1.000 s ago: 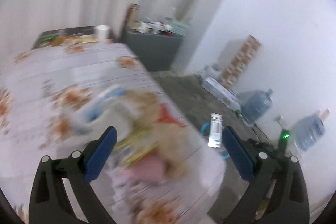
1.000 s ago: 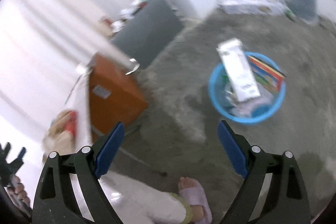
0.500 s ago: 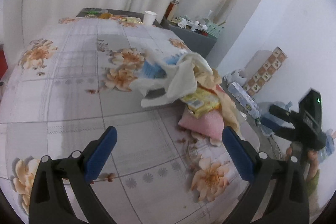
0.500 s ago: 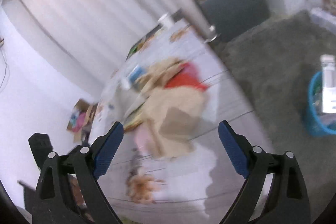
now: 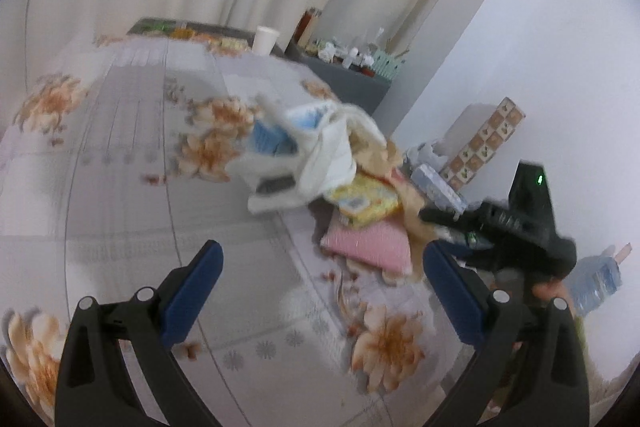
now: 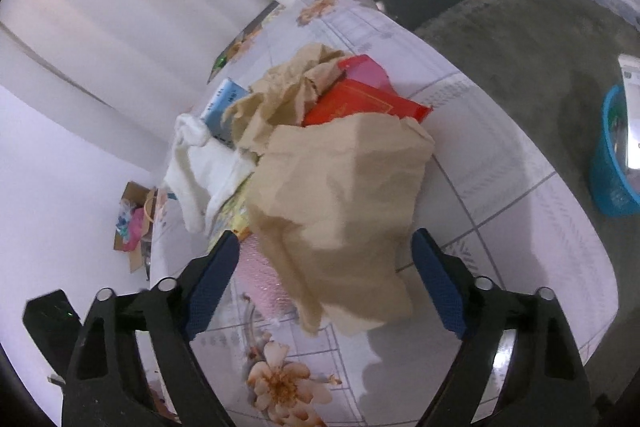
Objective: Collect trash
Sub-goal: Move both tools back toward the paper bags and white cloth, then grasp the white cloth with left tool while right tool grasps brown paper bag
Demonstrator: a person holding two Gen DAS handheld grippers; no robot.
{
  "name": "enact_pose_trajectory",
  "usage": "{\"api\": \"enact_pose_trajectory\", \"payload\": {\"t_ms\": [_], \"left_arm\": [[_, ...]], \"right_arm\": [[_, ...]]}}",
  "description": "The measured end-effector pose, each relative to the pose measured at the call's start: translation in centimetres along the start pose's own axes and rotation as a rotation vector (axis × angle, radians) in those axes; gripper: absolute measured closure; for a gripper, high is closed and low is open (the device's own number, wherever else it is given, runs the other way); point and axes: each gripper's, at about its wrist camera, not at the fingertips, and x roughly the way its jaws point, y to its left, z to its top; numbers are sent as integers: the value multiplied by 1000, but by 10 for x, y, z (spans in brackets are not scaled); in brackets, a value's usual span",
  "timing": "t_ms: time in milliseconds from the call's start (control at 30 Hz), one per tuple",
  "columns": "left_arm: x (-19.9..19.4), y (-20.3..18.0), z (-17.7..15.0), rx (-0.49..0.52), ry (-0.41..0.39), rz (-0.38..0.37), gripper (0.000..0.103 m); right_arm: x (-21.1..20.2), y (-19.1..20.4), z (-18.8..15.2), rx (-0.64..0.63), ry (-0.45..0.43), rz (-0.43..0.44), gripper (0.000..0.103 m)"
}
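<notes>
Back from the bin [image 6: 612, 163] to the trash pile [image 6: 316, 147] on the table [image 6: 500, 163], right gripper [image 6: 326, 269] just narrowing yet unpinched around the brown paper [image 6: 340, 203], ready for another pick; left gripper [image 5: 320, 291] spread, empty, short of the pile.

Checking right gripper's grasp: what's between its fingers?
Right wrist view: crumpled brown paper sits between the right gripper fingers, which have just been closing; pads not touching it.
</notes>
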Motion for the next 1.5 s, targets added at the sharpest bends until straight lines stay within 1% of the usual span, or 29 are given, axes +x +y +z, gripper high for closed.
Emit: {"api": "enact_pose_trajectory", "payload": {"t_ms": [67, 167, 300, 400, 467, 567, 633, 700, 733, 800, 833, 933, 1000, 1033, 1100, 1133, 1200, 1300, 1500], "left_arm": [[3, -4, 8, 5, -20, -1, 5], [11, -12, 20, 37, -39, 2, 5], [29, -31, 39, 139, -51, 45, 5], [46, -40, 53, 184, -54, 67, 5], [59, -43, 59, 208, -39, 97, 5], [83, -47, 65, 267, -1, 160, 12], [97, -51, 65, 323, 19, 208, 20], [111, -56, 62, 403, 45, 289, 29], [118, -59, 60, 450, 53, 329, 31], [123, -62, 56, 509, 54, 384, 39], [125, -64, 54, 533, 54, 401, 40], [126, -63, 51, 560, 48, 423, 47], [126, -64, 51, 569, 46, 431, 56], [126, -64, 51, 571, 48, 432, 59], [125, -64, 52, 572, 48, 427, 71], [124, -63, 53, 569, 51, 419, 74], [122, -62, 53, 557, 68, 405, 88], [116, -58, 52, 536, 68, 388, 94], [88, -48, 54, 453, 44, 310, 96]], "right_arm": [[1, -4, 0, 15, 0, 5, 31], [-2, -7, -1, 19, -5, 19, 34], [-4, -12, -5, 5, -6, 29, 36], [-1, -15, -3, 6, -7, 54, 37], [-2, -18, -2, 4, -5, 73, 37], [-1, -21, -1, 1, -4, 98, 38], [-2, -22, -1, -1, -4, 111, 38], [-2, -25, -1, 1, -3, 131, 40], [-2, -26, -1, 2, -3, 135, 40], [-3, -27, -1, 0, -2, 138, 44], [-3, -27, -1, -4, -2, 135, 45], [-2, -27, 0, -16, -2, 123, 51], [-4, -27, -2, -28, -6, 108, 61], [-5, -27, -3, -35, -7, 103, 64], [-8, -26, -5, -47, -10, 88, 72], [-10, -26, -7, -56, -12, 82, 75], [-15, -22, -9, -81, -23, 60, 79], [-23, -15, -12, -120, -45, 33, 80], [-38, 5, -18, -213, -71, 15, 81]]}}
